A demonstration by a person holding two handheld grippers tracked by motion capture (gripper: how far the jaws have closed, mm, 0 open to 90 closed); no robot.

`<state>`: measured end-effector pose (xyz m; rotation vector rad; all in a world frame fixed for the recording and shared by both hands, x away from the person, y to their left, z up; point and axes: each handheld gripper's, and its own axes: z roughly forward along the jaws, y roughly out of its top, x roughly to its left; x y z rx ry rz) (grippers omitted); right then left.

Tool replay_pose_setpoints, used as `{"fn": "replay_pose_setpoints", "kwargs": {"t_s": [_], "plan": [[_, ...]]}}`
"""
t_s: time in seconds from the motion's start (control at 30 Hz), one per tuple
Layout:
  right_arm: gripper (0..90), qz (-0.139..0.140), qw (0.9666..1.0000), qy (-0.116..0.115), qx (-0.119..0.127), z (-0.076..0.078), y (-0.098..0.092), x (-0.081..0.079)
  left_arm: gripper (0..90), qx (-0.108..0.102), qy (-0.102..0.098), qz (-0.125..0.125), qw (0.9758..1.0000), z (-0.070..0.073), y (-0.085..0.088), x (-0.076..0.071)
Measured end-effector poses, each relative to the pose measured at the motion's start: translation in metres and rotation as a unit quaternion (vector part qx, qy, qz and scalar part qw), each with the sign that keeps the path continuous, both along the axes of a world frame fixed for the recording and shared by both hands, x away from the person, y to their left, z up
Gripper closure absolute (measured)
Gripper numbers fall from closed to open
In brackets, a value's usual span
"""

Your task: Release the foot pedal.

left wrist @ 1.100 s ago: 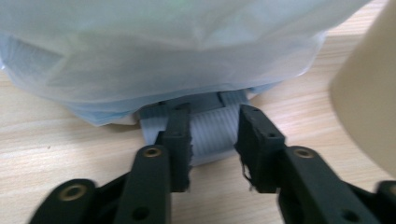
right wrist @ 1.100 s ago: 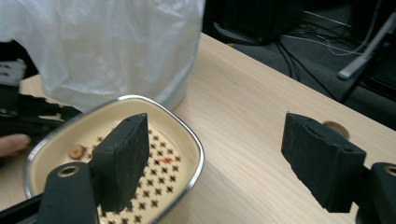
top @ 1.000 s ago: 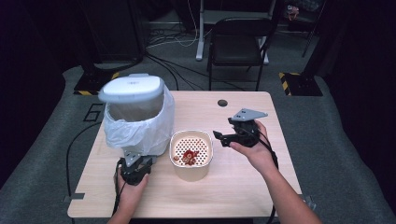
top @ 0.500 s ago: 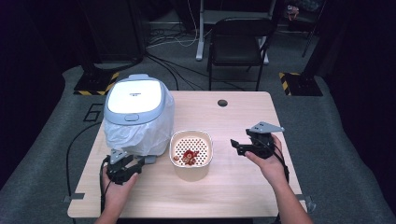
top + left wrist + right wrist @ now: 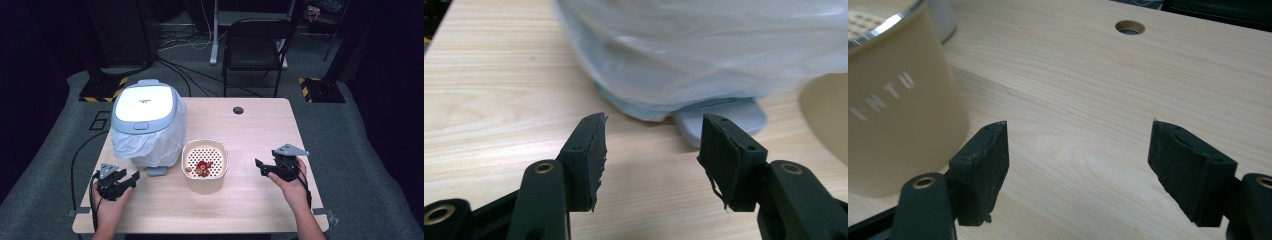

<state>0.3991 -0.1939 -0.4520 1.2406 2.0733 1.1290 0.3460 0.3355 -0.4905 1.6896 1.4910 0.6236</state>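
Step in hand: both hands sit low at the near edge of the table, one either side of the work; by my reading the bin's lid is down and the hands are between moves.
Left gripper: its jaws have just been opening and stand apart with nothing between them; it points at the pedal at the foot of the bin.
Right gripper: jaws apart, empty, aimed towards the cream pot, near it but not touching.
Bin: stands at the left of the table, lid closed, clear liner bag hanging out around its body.
Cream pot: just right of the bin's pedal, near the front centre, with a perforated insert holding red-brown scraps.
Next move: likely the scraps go into the bin, which calls for the left gripper to press the pedal or lift the lid, and the right gripper to close on the pot's wall.
Count: one bin, one liner bag, one pedal, one pot, two grippers, one chair behind the table; the scraps are too small to count.
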Motion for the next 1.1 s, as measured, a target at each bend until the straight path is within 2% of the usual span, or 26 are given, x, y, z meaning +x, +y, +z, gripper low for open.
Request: {"fn": "replay_pose_setpoints", "kwargs": {"t_s": [0.1, 0.17, 0.2, 0.3, 0.37, 0.43, 0.5, 0.53, 0.63, 0.73, 1.03, 1.1], "plan": [[24.1, -0.007, 0.9997, 0.005, -0.023, -0.014, -0.004, 0.001, 43.0, 0.007, 0.007, 0.003, 1.0000, -0.004, 0.006, 0.002], [24.1, -0.008, 0.9994, 0.007, -0.034, -0.022, -0.007, 0.003, 42.2, 0.000, 0.008, 0.010, 0.9999, -0.008, 0.008, 0.004], [24.1, -0.010, 0.9993, 0.013, -0.034, -0.025, -0.008, 0.003, 41.4, 0.005, 0.007, 0.010, 0.9999, -0.009, 0.010, 0.006], [24.1, -0.015, 0.9994, 0.017, -0.026, -0.032, -0.012, 0.004, 40.4, 0.003, 0.018, 0.014, 0.9997, -0.013, 0.016, 0.008], [24.1, -0.018, 0.9995, 0.020, -0.019, -0.035, -0.014, 0.003, 39.9, -0.002, 0.017, 0.019, 0.9997, -0.015, 0.020, 0.010], [24.1, -0.014, 0.9996, 0.020, -0.012, -0.039, -0.015, 0.003, 39.3, -0.001, 0.015, 0.020, 0.9997, -0.016, 0.023, 0.011], [24.1, -0.008, 0.9997, 0.021, -0.003, -0.044, -0.015, 0.002, 38.9, -0.005, 0.024, 0.022, 0.9995, -0.018, 0.025, 0.011], [24.0, -0.002, 0.9997, 0.023, 0.001, -0.046, -0.015, 0.003, 38.9, -0.005, 0.023, 0.023, 0.9995, -0.019, 0.026, 0.012], [24.0, 0.004, 0.9995, 0.027, -0.015, -0.052, -0.012, 0.004, 38.2, -0.002, 0.022, 0.026, 0.9994, -0.022, 0.029, 0.014], [23.5, 0.004, 0.9992, 0.039, -0.005, -0.059, -0.010, 0.004, 37.1, 0.003, 0.022, 0.031, 0.9993, -0.024, 0.031, 0.016], [21.5, -0.001, 0.9989, 0.044, -0.015, -0.065, -0.014, 0.004, 35.1, 0.015, 0.024, 0.035, 0.9990, -0.029, 0.035, 0.021], [21.1, -0.004, 0.9991, 0.042, -0.010, -0.064, -0.016, 0.003, 34.8, 0.020, 0.027, 0.034, 0.9989, -0.030, 0.034, 0.022]]}}
